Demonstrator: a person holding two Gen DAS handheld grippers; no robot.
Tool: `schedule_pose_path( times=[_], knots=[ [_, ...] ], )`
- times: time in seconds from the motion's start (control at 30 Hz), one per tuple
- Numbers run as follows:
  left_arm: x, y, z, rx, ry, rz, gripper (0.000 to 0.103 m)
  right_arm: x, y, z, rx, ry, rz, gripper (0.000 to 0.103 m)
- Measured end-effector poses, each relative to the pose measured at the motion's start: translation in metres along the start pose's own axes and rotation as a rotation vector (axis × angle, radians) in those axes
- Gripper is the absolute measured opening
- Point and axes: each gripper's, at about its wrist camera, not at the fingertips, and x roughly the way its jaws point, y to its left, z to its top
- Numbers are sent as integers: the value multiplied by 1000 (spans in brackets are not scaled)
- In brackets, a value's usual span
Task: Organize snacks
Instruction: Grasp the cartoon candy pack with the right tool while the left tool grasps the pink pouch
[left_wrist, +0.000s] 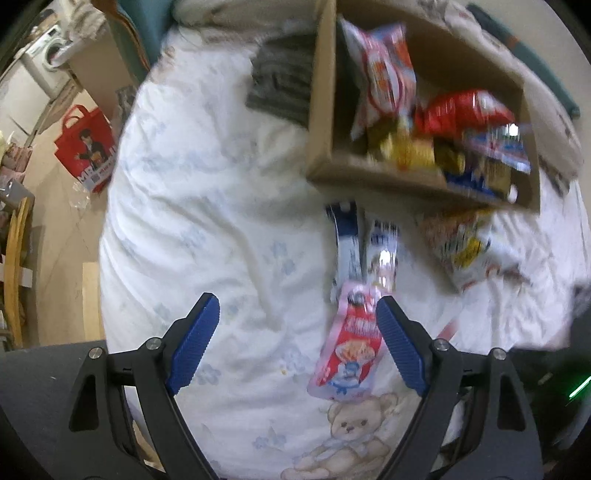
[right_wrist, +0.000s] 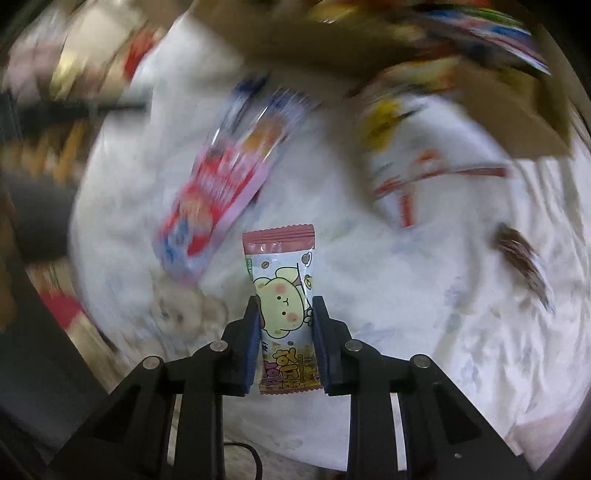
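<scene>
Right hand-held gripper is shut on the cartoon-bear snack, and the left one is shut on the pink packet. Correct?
Not quite. The left hand-held gripper is open; in the left wrist view the pink packet lies on the bed beside its right finger, ungripped. The right hand-held gripper is indeed shut on the cartoon-bear snack.

left hand-held gripper (left_wrist: 297, 308) spread wide, right hand-held gripper (right_wrist: 284, 314) clamped.

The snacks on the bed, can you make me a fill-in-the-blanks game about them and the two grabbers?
1. The right gripper is shut on a small packet with a cartoon ____ on it.
2. The left gripper is ____ and holds nothing.
3. Many snacks sit inside a ____ box.
4. A pink pouch lies on the ____ bedsheet.

Missing words: bear; open; cardboard; white
</scene>
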Motion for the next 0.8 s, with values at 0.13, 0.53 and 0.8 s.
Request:
schedule_pose_path(
  times=[0.13, 0.53, 0.8],
  knots=[
    [22, -15, -11, 45, 90, -21, 84, -29, -37, 3, 181, -113, 51, 27],
    [68, -64, -40, 219, 203, 49, 84, -60, -56, 2, 315, -240, 89, 27],
    [80, -80, -38, 234, 199, 61, 84, -65, -67, -1, 324, -253, 111, 27]
  ],
)
